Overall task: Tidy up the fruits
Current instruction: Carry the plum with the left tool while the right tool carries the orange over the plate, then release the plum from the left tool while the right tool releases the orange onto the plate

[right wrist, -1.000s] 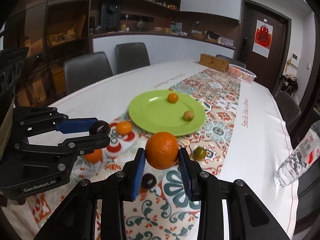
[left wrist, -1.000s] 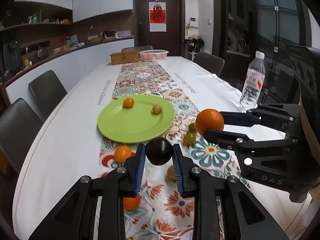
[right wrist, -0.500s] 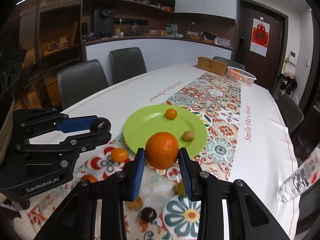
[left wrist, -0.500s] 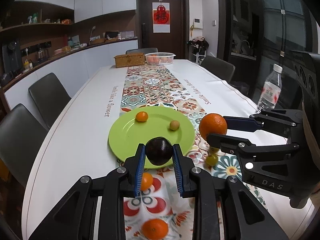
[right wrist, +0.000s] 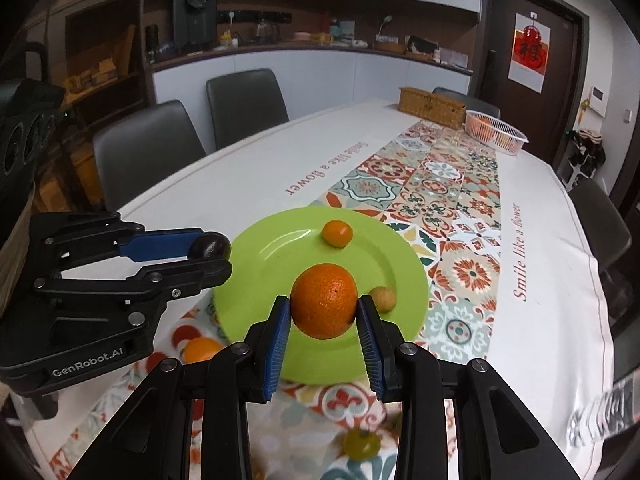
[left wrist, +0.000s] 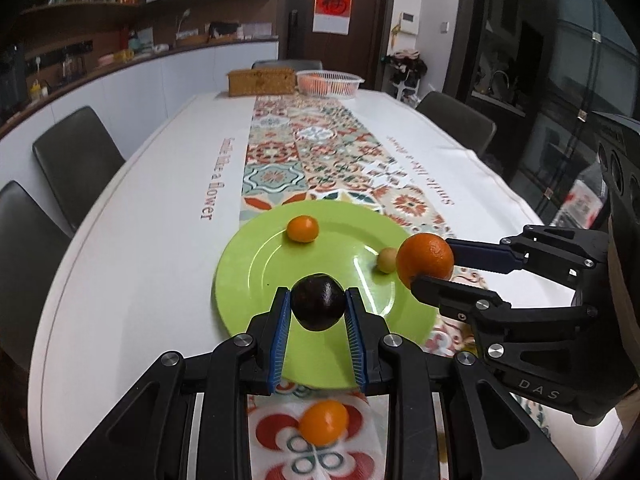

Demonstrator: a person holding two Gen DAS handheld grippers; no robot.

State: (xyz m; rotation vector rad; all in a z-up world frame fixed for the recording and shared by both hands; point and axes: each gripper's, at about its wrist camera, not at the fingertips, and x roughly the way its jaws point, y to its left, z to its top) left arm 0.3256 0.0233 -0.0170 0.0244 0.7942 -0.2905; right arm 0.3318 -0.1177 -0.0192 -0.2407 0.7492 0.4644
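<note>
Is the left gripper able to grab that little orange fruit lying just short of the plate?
Probably not yet: the left gripper is shut on a dark fruit, so it must release it before taking the small orange fruit.

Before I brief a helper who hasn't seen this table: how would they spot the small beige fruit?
Find the green plate on the patterned table runner. Two fruits lie on it: the beige fruit sits near the plate's right side, just beyond the big orange in the right gripper. It is dull tan, unlike the bright small orange fruit farther back.
</note>
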